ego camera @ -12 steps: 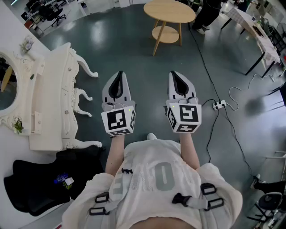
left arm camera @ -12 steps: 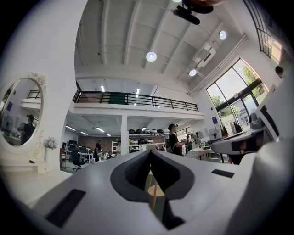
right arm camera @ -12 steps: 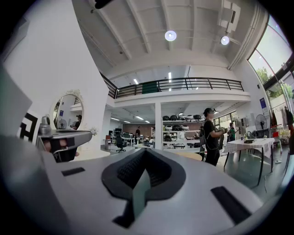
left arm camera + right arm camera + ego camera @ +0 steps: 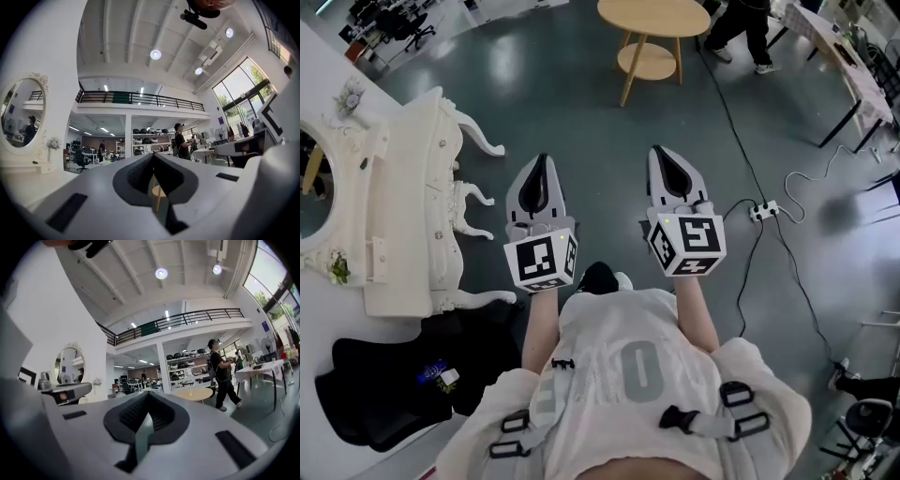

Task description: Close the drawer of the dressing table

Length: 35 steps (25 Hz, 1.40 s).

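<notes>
Grey hall floor (image 4: 600, 112), open. Left hand-held gripper (image 4: 541, 161) and right hand-held gripper (image 4: 659, 155): both closed, empty, held level ahead. Dark shoe (image 4: 598, 277): newly in view beneath them, so a step was taken. Dressing table (image 4: 403, 187): at left, well apart from both, drawer not visibly out. Task probably either done or not yet begun.
</notes>
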Motion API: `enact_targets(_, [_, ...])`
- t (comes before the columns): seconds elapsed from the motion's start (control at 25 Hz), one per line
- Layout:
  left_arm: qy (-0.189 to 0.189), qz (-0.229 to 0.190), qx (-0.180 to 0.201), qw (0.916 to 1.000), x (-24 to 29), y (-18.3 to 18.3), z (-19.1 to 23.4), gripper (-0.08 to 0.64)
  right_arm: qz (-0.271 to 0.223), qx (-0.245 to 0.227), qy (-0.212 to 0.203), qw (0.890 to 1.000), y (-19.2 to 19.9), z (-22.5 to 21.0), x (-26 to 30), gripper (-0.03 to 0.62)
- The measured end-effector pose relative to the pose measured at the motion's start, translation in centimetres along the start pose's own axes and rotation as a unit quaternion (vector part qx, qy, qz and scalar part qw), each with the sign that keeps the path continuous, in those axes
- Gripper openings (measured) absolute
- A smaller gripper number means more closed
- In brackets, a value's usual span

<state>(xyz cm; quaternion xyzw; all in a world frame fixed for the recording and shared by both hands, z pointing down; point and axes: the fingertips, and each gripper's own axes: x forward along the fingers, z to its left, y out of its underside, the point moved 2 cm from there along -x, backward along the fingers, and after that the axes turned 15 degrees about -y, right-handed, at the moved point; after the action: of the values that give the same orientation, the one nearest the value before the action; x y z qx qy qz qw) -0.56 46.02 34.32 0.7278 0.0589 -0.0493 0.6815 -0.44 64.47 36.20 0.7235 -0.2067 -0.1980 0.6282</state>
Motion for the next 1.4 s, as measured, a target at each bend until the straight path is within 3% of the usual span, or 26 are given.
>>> enact_targets(0.28, [-0.023,0.021,-0.005,0.9995,1.1,2.2,1.9,0.020,0.012,0.026,-0.031,0.999,1.7,0.7,2.1,0.008])
enact_targets(0.56, [-0.002,0.007,-0.006,1.0000,5.9,2.5,2.6,0.020,0.008,0.005,-0.054,0.998,0.6,1.0,7.1,0.008])
enact_targets(0.84, [-0.004,0.010,-0.018,0.9998,11.9,3.7,6.0,0.020,0.018,-0.009,-0.069,0.997,0.6,1.0,14.1,0.008])
enact_targets(1.08, [-0.013,-0.001,-0.010,0.9999,18.2,4.0,11.1,0.020,0.012,-0.010,-0.085,0.996,0.2,1.7,23.1,0.008])
enact_targets(1.4, [-0.033,0.007,-0.013,0.9993,26.9,4.7,21.3,0.020,0.010,-0.013,-0.112,0.994,-1.6,4.5,36.9,0.008])
